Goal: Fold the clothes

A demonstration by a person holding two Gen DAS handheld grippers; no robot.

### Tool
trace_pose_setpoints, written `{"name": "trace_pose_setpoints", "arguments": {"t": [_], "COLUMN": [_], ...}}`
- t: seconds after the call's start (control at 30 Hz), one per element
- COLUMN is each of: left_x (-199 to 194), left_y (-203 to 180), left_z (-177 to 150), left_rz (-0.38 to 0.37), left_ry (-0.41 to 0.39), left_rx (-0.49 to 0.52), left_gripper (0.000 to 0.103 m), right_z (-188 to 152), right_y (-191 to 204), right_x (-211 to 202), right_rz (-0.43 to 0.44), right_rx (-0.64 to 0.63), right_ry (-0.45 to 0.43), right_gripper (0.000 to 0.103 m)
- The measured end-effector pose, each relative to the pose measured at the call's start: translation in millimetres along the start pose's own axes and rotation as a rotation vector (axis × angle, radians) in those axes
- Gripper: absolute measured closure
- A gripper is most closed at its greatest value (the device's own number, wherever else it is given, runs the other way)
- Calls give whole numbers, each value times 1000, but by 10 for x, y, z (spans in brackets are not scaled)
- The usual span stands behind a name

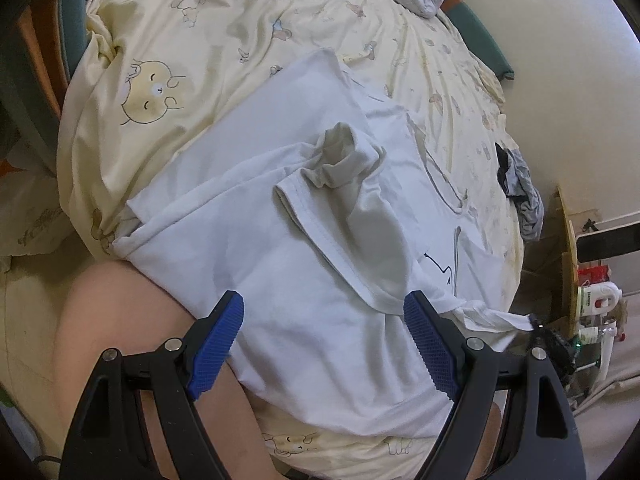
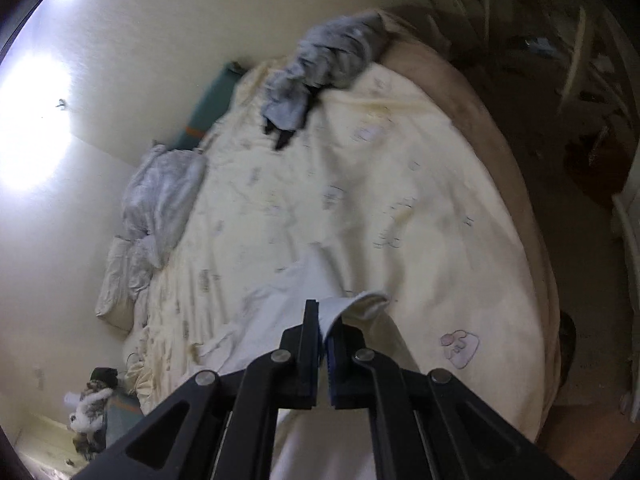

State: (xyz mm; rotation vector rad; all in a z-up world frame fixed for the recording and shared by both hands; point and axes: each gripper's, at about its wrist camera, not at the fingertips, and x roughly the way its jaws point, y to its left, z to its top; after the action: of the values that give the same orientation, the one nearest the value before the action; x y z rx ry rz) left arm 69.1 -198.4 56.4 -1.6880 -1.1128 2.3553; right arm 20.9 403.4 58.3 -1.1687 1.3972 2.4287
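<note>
A: Bed [image 1: 208,32], cream cartoon sheet. White T-shirt [image 1: 304,248] spread on it, one sleeve folded over the middle.

B: Left claw [image 1: 324,344] wide open over the shirt, gripping nothing. Right claw [image 2: 322,344] pinched tight on the shirt's edge.

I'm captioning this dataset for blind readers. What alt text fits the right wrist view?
The right gripper is shut on an edge of a white T-shirt, lifting it over a bed with a pale yellow cartoon-print sheet. Crumpled grey clothes lie near the far edge by the wall.
</note>
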Motion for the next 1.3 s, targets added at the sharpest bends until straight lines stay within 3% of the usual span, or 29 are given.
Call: {"name": "trace_pose_setpoints", "arguments": {"t": [0.03,0.07,0.1,0.27,0.4,0.5,0.57,0.63,0.7,0.8,0.93,1.0,1.03,1.07,1.1,1.2,1.23,1.27,1.3], "left_x": [1,2,3,1,57,197,272,315,350,461,501,570,600,627,668,770,757,728,653], "left_y": [13,27,41,86,20,-8,-42,-92,-134,-277,-534,-550,-561,-576,-590,-603,-588,-573,-558], "left_z": [4,9,20,166,375,508,611,761,911,1015,926,894,868,828,797,786,809,833,860], "left_rz": [-3,-6,-10,-14,58,49,47,103,63,19,94,101,110,135,165,192,178,155,131], "left_ry": [4,7,10,7,4,36,26,-21,-28,55,75,113,126,128,132,139,127,116,92], "left_rx": [-4,-8,-12,-15,83,120,149,201,239,345,614,669,699,737,766,774,754,733,710], "left_gripper": [17,17,17,17,17,17,17,17,17,19,19,21,27,49,61,61,67,100,100], "right_z": [6,11,16,-20,-345,-719,-875,-998,-1057,-1090,-1069,-1039,-1026,-1014,-995,-946,-930,-915,-897], "right_y": [-74,-128,-146,-106,308,572,587,571,515,435,367,359,358,357,356,355,354,350,340], "right_x": [54,81,64,-95,-191,-209,-194,-162,-101,-7,90,85,79,71,57,7,-11,-33,-60], "right_rz": [-3,-2,8,60,85,126,159,186,193,173,160,157,155,154,153,148,145,138,131], "right_rx": [39,68,77,60,-167,-304,-286,-254,-231,-196,-159,-162,-163,-164,-165,-172,-175,-179,-181], "right_ry": [22,37,40,64,172,254,288,314,333,351,364,360,358,354,349,335,331,327,322], "right_gripper": [76,41,34,34,34,34,34,34,34,34,34,34,34,34,34,34,34,34,34]}}
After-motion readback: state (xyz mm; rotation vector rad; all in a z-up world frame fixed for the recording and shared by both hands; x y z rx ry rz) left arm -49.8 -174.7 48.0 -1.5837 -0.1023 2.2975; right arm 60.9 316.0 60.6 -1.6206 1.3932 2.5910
